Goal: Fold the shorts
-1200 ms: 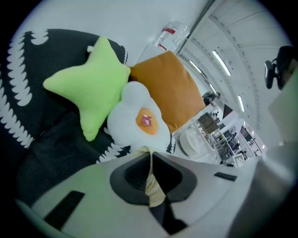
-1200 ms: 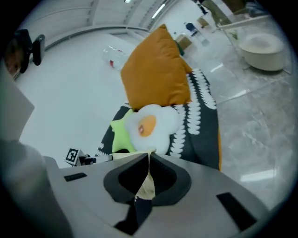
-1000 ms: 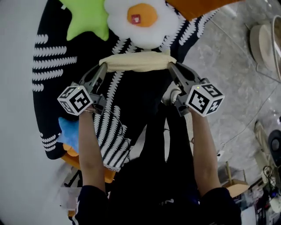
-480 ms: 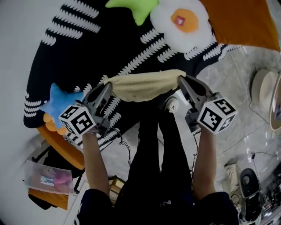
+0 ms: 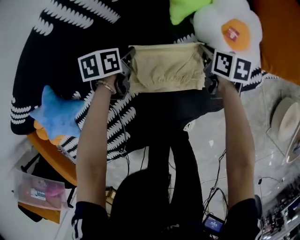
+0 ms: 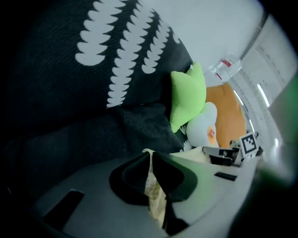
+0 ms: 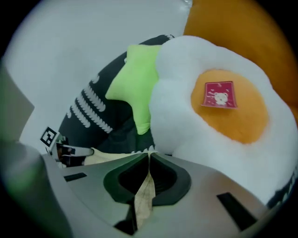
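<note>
Head view: a pair of cream shorts is seen stretched flat between two hand-held grippers, over the near right part of a black cover with white markings, close to its near edge. Whether the cloth rests on the cover or is held just above it cannot be told. The left gripper is clenched on the left upper corner of the shorts and the right gripper on the right upper corner, each partly hidden behind its marker cube. In the left gripper view, the jaws of the left gripper are pressed together on a bunched fold of the shorts, and the cloth is seen running across to the other gripper. In the right gripper view, the right gripper is likewise closed on a thin pleat of the shorts. A fried-egg cushion is placed just beyond the right gripper, with a green star cushion touching its left side and an orange cushion at the far right corner. A blue star cushion is found at the cover's near left edge. A pale stone floor is seen below the cover's near edge.
</note>
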Demonstrator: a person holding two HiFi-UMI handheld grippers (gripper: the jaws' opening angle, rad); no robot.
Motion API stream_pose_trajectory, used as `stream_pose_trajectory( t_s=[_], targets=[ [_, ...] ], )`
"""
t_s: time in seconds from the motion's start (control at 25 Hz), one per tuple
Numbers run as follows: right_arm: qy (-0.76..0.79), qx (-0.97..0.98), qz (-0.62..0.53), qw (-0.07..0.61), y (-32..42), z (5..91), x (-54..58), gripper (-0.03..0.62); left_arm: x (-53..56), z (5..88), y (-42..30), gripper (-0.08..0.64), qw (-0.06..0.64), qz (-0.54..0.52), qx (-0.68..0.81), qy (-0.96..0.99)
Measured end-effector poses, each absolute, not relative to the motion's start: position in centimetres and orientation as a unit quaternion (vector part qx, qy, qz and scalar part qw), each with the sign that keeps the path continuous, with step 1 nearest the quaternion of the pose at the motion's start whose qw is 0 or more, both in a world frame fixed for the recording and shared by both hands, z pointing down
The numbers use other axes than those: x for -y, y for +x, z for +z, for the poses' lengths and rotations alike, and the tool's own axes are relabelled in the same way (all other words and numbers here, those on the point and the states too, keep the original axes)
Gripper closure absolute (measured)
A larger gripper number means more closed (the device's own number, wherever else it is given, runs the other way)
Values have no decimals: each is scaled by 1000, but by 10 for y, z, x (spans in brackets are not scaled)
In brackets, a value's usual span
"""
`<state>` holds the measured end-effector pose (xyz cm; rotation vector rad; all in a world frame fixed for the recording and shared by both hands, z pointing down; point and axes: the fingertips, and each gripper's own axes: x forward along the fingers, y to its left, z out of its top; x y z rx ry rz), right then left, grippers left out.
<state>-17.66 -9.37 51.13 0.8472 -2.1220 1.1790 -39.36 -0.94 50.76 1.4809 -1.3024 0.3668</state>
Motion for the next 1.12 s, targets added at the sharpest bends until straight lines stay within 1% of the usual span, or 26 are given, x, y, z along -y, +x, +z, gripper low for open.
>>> stream_pose_trajectory(
  t_s=[0.08, 0.16, 0.2, 0.24, 0.32, 0.36, 0.4, 0.44, 0.56, 0.64, 0.72, 0.88, 1.0, 1.12],
  targets=[
    [321, 789, 419, 314, -182, 525, 107, 568, 26, 514, -396, 532, 512, 194, 550, 631],
    [323, 784, 408, 339, -186, 537, 112, 568, 32, 527, -401, 520, 507, 221, 558, 619],
    [326, 782, 401, 350, -188, 541, 112, 566, 32, 535, -406, 498, 508, 227, 567, 607],
    [327, 780, 394, 359, -190, 543, 111, 564, 30, 542, -413, 457, 512, 226, 578, 593],
    [319, 783, 396, 359, -194, 542, 106, 545, 21, 548, -427, 347, 522, 206, 597, 573],
    [306, 786, 410, 346, -199, 537, 103, 510, 16, 547, -435, 307, 526, 190, 605, 567],
    [290, 789, 430, 328, -204, 530, 100, 435, 11, 544, -444, 281, 526, 173, 614, 562],
    [276, 792, 447, 310, -209, 521, 98, 355, 7, 538, -453, 281, 524, 156, 624, 558],
    [278, 806, 431, 294, -202, 493, 100, 201, -7, 519, -465, 267, 519, 109, 640, 556],
    [296, 817, 401, 291, -187, 472, 107, 186, -17, 504, -460, 258, 514, 95, 638, 565],
    [306, 824, 387, 279, -178, 445, 112, 186, -28, 484, -450, 258, 500, 103, 631, 585],
    [299, 851, 331, 278, -175, 391, 104, 163, -35, 430, -423, 258, 451, 116, 620, 632],
    [285, 868, 292, 283, -168, 356, 77, 163, -42, 386, -392, 258, 421, 104, 619, 655],
    [288, 882, 259, 270, -167, 317, 59, 173, -43, 336, -377, 258, 382, 83, 633, 668]
  ],
)
